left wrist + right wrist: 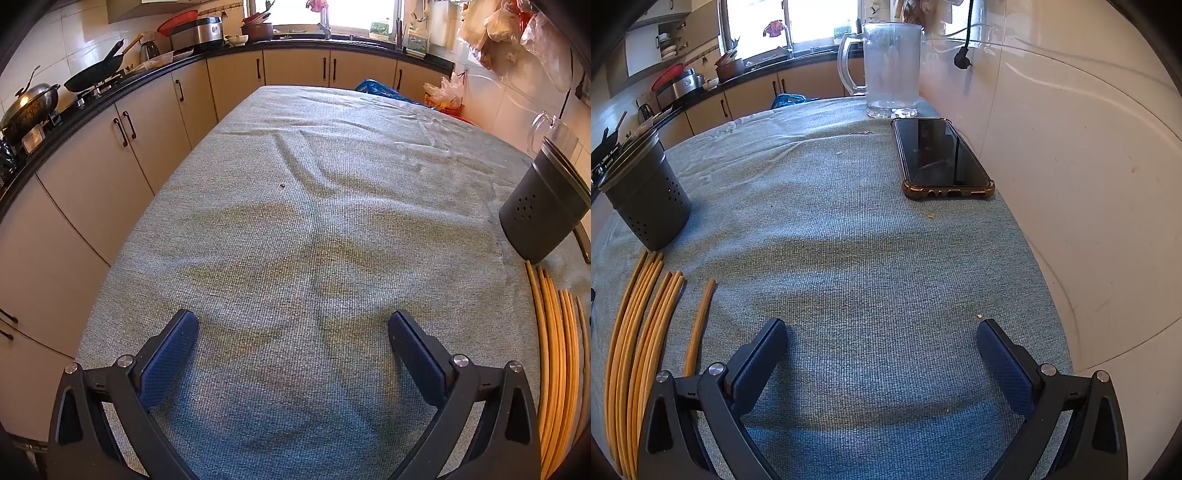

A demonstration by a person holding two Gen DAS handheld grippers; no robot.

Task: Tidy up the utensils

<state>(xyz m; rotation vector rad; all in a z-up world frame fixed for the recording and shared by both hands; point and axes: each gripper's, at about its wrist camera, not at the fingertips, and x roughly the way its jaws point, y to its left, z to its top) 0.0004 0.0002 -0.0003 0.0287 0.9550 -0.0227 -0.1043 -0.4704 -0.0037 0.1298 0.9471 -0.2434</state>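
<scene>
Nearest to me, both tools hang over the table with nothing in them. The left gripper point(293, 332) has its two blue-padded fingers point(168, 360) spread wide, only bare grey-green tablecloth point(295, 229) between them. The right gripper point(882, 341) stands just the same, jaws fully apart and empty above the cloth.

Between the two tools lie the chopsticks point(639, 343), a row of long yellow-orange sticks flat on the cloth, running away from me roughly side by side. Most are bunched in two close groups; one stick point(700, 325) lies a little apart, nearest the right gripper's left finger. From the left wrist view they show along the right edge point(554, 369).

Just beyond their far tips stands the dark grey utensil holder point(646, 199), a round upright cup with small drain holes low on its side; the same holder shows in the left view point(543, 210). I cannot see into it.

Farther off, towards the tiled wall, a phone point(942, 158) in a brownish clear case lies screen up, and right behind it stands a clear glass mug point(892, 70) with a handle. A few crumbs dot the cloth. Past the table runs the kitchen counter point(229, 50), with a wok point(96, 75) on the stove.
</scene>
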